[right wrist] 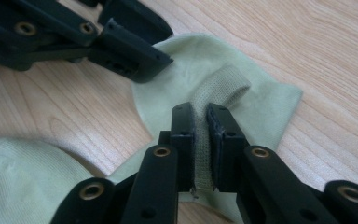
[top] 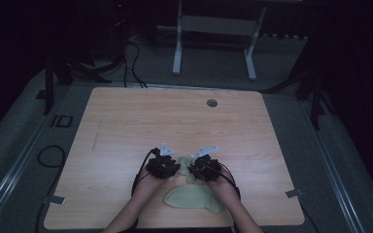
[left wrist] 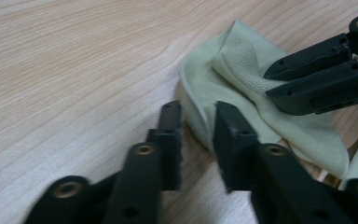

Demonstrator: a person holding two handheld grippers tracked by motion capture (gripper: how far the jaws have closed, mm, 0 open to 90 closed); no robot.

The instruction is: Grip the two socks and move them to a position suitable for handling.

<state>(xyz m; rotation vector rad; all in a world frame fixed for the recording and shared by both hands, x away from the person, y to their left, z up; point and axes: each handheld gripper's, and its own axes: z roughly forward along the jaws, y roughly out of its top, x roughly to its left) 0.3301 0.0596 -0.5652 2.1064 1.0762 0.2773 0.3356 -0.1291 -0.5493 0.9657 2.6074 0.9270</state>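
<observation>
1. Wood-grain surface (top: 126,126) lies bare to my left; everything in hand sits near its front edge, close to me.
2. My left tongs (left wrist: 198,140) come next. They point down at the left rim of the pale green sock (top: 194,194). In the left gripper view a fold of that rim stands up between the jaws, against the right-hand one, while a gap shows beside the left-hand one. The jaws are not yet pressing from both sides, so I count them as apart, though nearly closed around the edge.
3. Between my hands lies the sock's cuff end (right wrist: 214,84), spread flat on the wood, with a ribbed band (right wrist: 221,86) raised off it. The rest of the sock trails back toward me, foot end nearest the surface's front edge.
4. My right tongs (right wrist: 201,140) are clamped on that ribbed band; in the right gripper view the knit fabric fills the narrow slot between the pads. I judge this grip is there to anchor one side of the opening.
5. With both tongs at the cuff, one on each side, I judge the aim is to pull the opening wide or to lift the sock by its mouth. The left side must bite properly first, or the rim will slip free.
</observation>
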